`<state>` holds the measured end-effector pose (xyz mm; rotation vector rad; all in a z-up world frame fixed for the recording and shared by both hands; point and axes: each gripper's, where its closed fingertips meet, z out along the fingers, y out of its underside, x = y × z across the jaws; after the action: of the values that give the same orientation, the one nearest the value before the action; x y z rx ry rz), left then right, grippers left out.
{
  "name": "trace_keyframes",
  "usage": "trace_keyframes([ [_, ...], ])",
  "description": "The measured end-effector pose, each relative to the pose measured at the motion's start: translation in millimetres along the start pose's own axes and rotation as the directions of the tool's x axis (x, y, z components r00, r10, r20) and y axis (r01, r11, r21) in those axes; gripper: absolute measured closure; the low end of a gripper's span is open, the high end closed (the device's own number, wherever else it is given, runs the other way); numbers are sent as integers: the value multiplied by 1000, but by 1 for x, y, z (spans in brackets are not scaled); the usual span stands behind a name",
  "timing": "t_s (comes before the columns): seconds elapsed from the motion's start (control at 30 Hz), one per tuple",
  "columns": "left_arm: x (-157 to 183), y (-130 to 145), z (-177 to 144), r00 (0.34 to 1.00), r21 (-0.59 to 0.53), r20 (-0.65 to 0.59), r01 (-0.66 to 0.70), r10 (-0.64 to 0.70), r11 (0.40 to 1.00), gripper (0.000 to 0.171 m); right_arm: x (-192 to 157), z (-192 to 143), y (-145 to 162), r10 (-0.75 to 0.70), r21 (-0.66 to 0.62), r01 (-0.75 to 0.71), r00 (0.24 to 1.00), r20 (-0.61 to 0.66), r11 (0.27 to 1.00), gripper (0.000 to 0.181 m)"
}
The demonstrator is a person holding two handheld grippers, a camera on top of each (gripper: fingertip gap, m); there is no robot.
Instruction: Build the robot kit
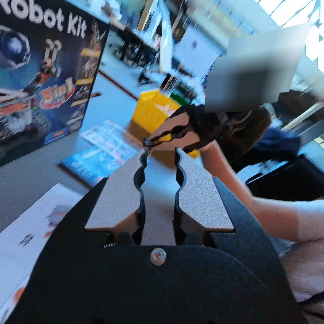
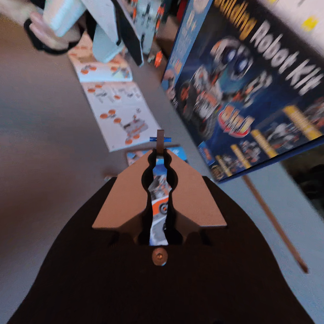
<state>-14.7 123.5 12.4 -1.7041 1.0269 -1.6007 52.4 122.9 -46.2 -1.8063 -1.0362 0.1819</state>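
- Right gripper point(image 2: 159, 152) clamps a thin brown strip point(image 2: 160, 140) crossed by a small blue pin point(image 2: 152, 139), above a booklet point(image 2: 121, 112).
- Left gripper point(image 1: 161, 152) has its jaws apart, holding nothing, near the table point(image 1: 26, 177).

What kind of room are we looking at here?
Probably a workshop or classroom, though blur leaves it uncertain: a grey table holds a toy kit box and open instruction sheets, with desks and frames behind.
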Motion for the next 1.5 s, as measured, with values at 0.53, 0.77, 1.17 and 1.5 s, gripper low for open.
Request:
trace_keyframes([
  [0.53,-38,143,67,934,-652,147,-157,327,742,149,-10,-22,88,94,-233,-110,993,-78,966,175],
  [0.77,-52,166,72,838,-799,199,-161,507,579,150,-3,-15,95,86,-205,-105,991,-101,973,175],
  [1.17,-14,184,44,728,-753,-192,-539,658,377,166,-35,-15,59,143,-13,-144,990,-8,990,175],
  [1.5,3,219,-76,656,-756,-321,-612,683,232,166,-162,32,39,-46,-68,69,953,299,995,175],
])
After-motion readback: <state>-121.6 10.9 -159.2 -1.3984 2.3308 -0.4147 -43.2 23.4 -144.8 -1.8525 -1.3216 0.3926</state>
